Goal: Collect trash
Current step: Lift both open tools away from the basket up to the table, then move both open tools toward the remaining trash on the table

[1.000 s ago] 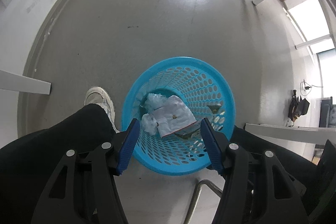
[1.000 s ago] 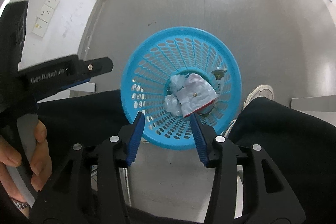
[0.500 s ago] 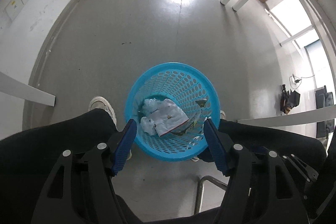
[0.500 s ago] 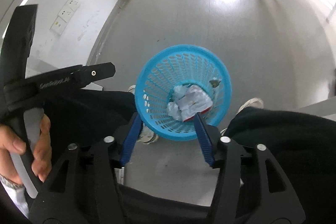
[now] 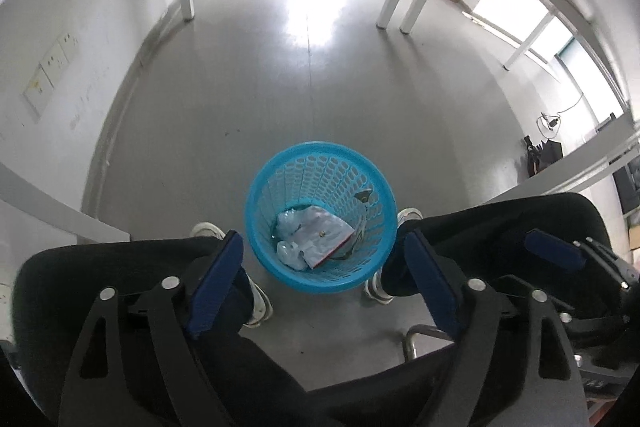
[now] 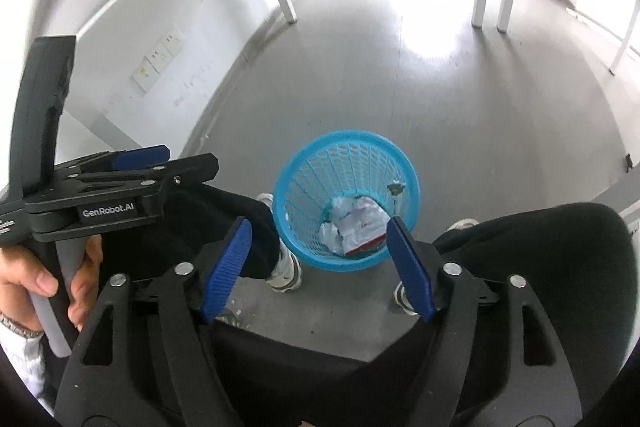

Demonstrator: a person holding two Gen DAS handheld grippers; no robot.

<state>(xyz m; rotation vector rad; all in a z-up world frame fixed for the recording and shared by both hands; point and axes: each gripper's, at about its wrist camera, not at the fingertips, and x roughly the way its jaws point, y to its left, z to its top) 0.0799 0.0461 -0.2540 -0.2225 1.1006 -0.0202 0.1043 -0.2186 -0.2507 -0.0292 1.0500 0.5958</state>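
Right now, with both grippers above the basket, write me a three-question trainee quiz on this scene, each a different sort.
1. True or false: the left gripper holds a piece of trash.
2. Where is the red-edged white wrapper? A) on the floor B) inside the blue basket C) in the right gripper
3. Fill in: the basket stands on the floor between the person's two ____.

Key: 1 false, its jaws are open and empty. 2 B. 3 shoes.

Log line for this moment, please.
left tongs: open, empty | right tongs: open, empty | trash: in blue basket
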